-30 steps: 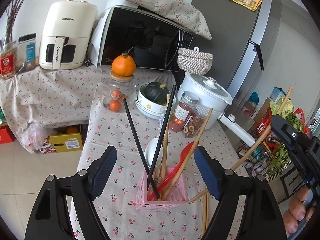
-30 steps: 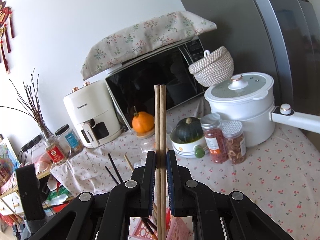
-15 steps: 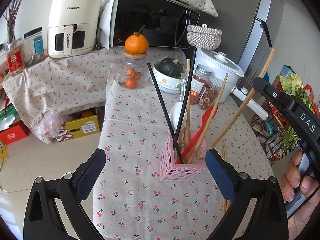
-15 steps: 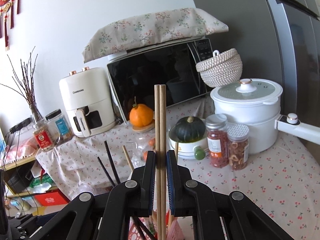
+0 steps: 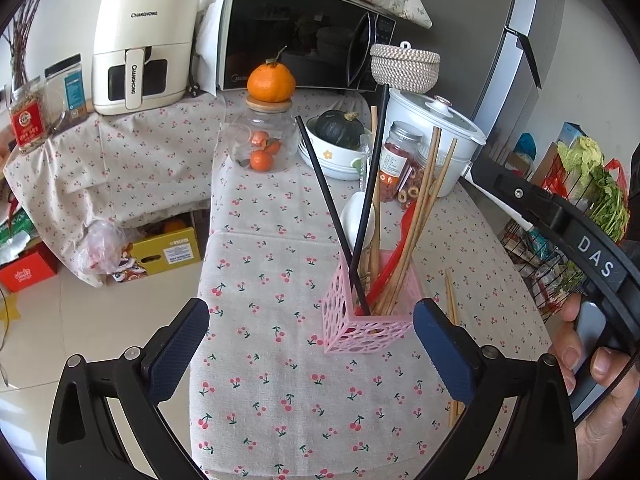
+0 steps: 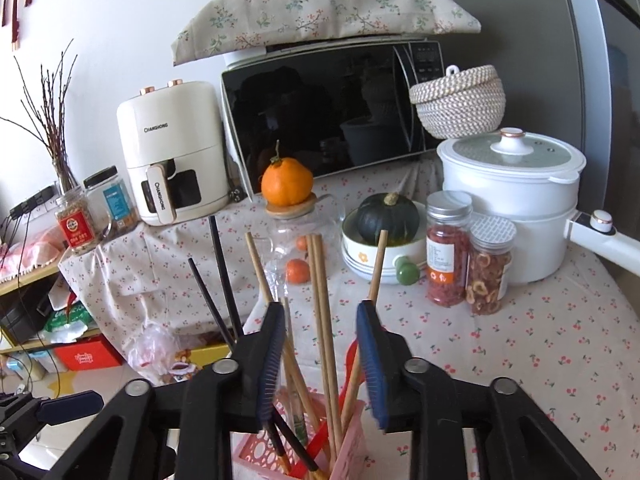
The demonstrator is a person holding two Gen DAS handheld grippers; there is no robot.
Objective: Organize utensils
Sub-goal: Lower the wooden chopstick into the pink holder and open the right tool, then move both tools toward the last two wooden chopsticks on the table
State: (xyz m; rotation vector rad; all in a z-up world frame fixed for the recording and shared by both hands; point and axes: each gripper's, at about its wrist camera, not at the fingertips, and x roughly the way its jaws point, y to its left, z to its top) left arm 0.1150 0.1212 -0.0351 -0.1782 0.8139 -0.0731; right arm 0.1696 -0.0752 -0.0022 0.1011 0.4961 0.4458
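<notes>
A pink perforated holder (image 5: 372,320) stands on the cherry-print tablecloth (image 5: 280,380). In it are black chopsticks (image 5: 332,216), wooden chopsticks (image 5: 424,208), a red spoon (image 5: 394,260) and a white spoon (image 5: 358,220). My left gripper (image 5: 310,320) is open wide and empty, its right fingertip just beside the holder. Two loose wooden chopsticks (image 5: 450,304) lie on the cloth right of the holder. My right gripper (image 6: 320,308) hangs over the holder (image 6: 352,440) with its jaws opening. A wooden chopstick pair (image 6: 316,264) stands between the pads, free of both, its lower end in the holder.
Behind the holder are a glass jar (image 5: 260,144) with an orange on its lid, a bowl holding a green squash (image 5: 336,140), two spice jars (image 5: 400,164) and a white pot (image 5: 436,136). The table edge drops to the floor at left. A hand (image 5: 600,380) holds the right tool.
The right jaws have parted and let go of the wooden chopstick pair, which has slid down into the pink holder. The left jaws have spread wider and the left view has tipped downward.
</notes>
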